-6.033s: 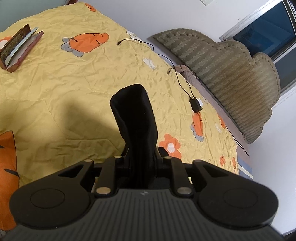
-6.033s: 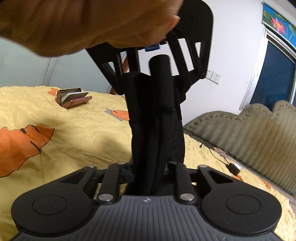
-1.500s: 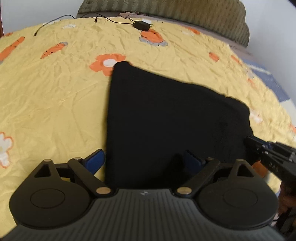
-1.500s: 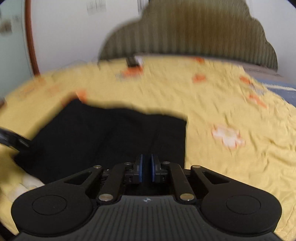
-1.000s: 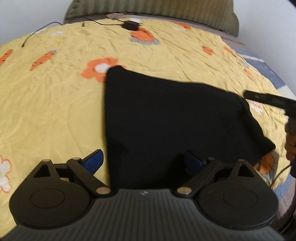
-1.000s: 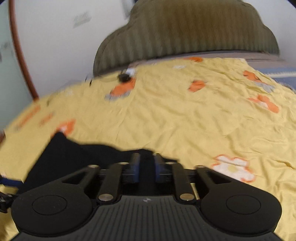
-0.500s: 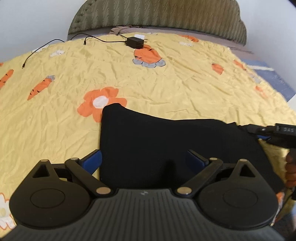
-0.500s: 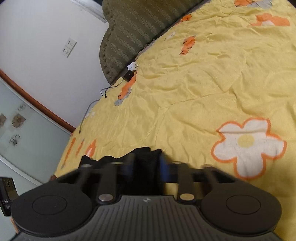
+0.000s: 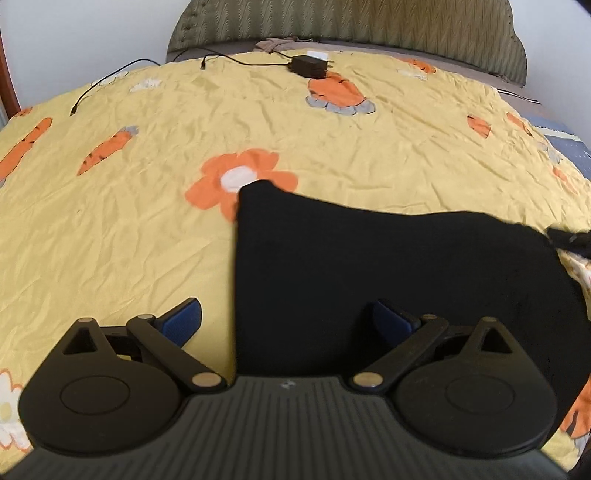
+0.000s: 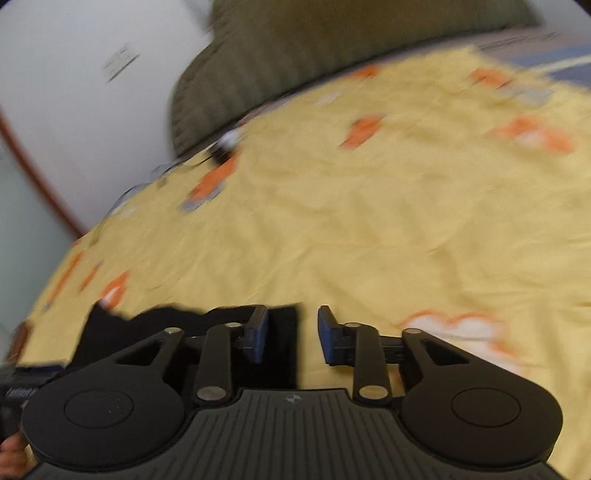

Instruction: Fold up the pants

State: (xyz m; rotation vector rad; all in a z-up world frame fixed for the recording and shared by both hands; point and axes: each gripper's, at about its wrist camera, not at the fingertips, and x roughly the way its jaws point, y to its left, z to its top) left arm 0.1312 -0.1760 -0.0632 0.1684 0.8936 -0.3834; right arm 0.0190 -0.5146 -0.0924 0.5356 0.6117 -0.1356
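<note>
The black pants (image 9: 388,266) lie folded flat on the yellow bedspread (image 9: 129,229). My left gripper (image 9: 288,314) is open wide and empty, its blue pads on either side of the pants' left edge. In the blurred right wrist view, my right gripper (image 10: 291,334) is open with a small gap, empty, above the pants' right corner (image 10: 277,332). The tip of the right gripper (image 9: 569,238) shows at the right edge of the left wrist view, beside the pants.
A black charger (image 9: 310,66) with cables lies at the far edge of the bed, before the green padded headboard (image 9: 351,22). A blue striped sheet (image 9: 569,144) shows at the right edge. White walls stand behind.
Both grippers let go of the pants, which now lie folded flat on the bed. The left gripper has stayed open over them. The right gripper has opened and swung about.
</note>
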